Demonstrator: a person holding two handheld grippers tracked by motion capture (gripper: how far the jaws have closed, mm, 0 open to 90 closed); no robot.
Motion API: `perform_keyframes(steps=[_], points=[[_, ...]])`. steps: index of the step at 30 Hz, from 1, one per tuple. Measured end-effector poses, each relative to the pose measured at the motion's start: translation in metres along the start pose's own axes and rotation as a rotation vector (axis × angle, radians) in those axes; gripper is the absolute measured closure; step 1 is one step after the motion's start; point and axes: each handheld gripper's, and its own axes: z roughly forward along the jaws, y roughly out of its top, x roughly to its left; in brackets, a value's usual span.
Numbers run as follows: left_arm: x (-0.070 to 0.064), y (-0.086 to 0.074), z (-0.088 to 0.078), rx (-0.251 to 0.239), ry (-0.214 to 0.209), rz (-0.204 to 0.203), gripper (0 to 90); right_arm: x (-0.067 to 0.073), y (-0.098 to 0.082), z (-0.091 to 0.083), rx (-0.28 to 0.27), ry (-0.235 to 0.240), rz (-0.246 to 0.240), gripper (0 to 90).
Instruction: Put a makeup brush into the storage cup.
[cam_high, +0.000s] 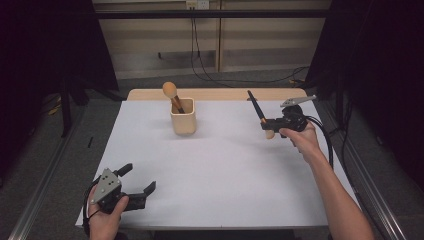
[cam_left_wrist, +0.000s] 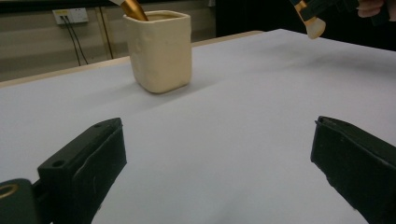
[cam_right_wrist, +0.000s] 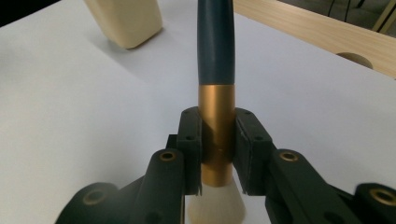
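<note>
A cream cup (cam_high: 183, 121) stands toward the back of the white table (cam_high: 220, 175), with one makeup brush (cam_high: 172, 95) upright in it, bristles up. My right gripper (cam_high: 268, 123) hovers right of the cup, shut on a second makeup brush (cam_high: 256, 109) by its gold ferrule (cam_right_wrist: 215, 130). That brush's dark handle (cam_right_wrist: 215, 42) points up and away, and its pale bristles (cam_right_wrist: 215, 207) hang below the jaws. My left gripper (cam_high: 136, 180) rests at the table's front left corner, open, with nothing between its jaws. The cup (cam_left_wrist: 160, 50) is ahead of it.
A strip of bare wooden tabletop (cam_high: 220, 93) runs along the back edge. Cables (cam_high: 210, 70) trail on the floor beyond it. Metal rails (cam_high: 370, 190) flank the table on both sides.
</note>
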Motion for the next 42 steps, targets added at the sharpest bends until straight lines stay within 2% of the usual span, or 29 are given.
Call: perform_keyframes(steps=[2, 6, 10, 12, 14, 21, 29, 34, 38, 40, 42], points=[[-0.001, 0.001, 0.001, 0.0, -0.013, 0.006, 3.2, 0.004, -0.001, -0.002, 0.0, 0.008, -0.011, 74.1], [0.0, 0.001, 0.001, -0.003, -0.007, 0.007, 3.2, 0.013, -0.005, -0.007, -0.02, 0.037, -0.021, 74.1], [-0.001, 0.002, 0.003, -0.004, -0.011, 0.006, 3.2, 0.025, -0.01, -0.011, -0.015, 0.065, -0.057, 74.1], [-0.002, 0.002, 0.003, -0.002, -0.013, 0.014, 3.2, 0.032, -0.011, -0.014, 0.001, 0.065, -0.079, 74.1], [-0.002, 0.001, 0.003, 0.005, -0.015, 0.02, 3.2, 0.037, -0.013, -0.018, -0.017, 0.09, -0.082, 74.1], [-0.004, 0.002, 0.004, 0.001, -0.021, 0.018, 3.1, 0.06, -0.018, -0.027, -0.02, 0.132, -0.135, 74.1], [-0.004, 0.0, 0.007, 0.021, -0.048, 0.018, 3.1, 0.075, -0.028, -0.022, 0.018, 0.201, -0.162, 74.1], [-0.007, 0.004, 0.01, 0.003, -0.073, 0.02, 2.8, 0.084, -0.032, -0.019, 0.043, 0.23, -0.192, 74.1], [-0.008, 0.006, 0.012, -0.002, -0.096, 0.003, 2.7, 0.089, -0.032, -0.019, 0.049, 0.259, -0.213, 74.0], [-0.008, 0.006, 0.014, 0.007, -0.094, 0.013, 2.8, 0.094, -0.032, -0.018, 0.064, 0.282, -0.234, 74.0], [-0.009, 0.006, 0.017, 0.007, -0.113, -0.004, 2.7, 0.099, -0.032, -0.015, 0.083, 0.3, -0.25, 74.0]])
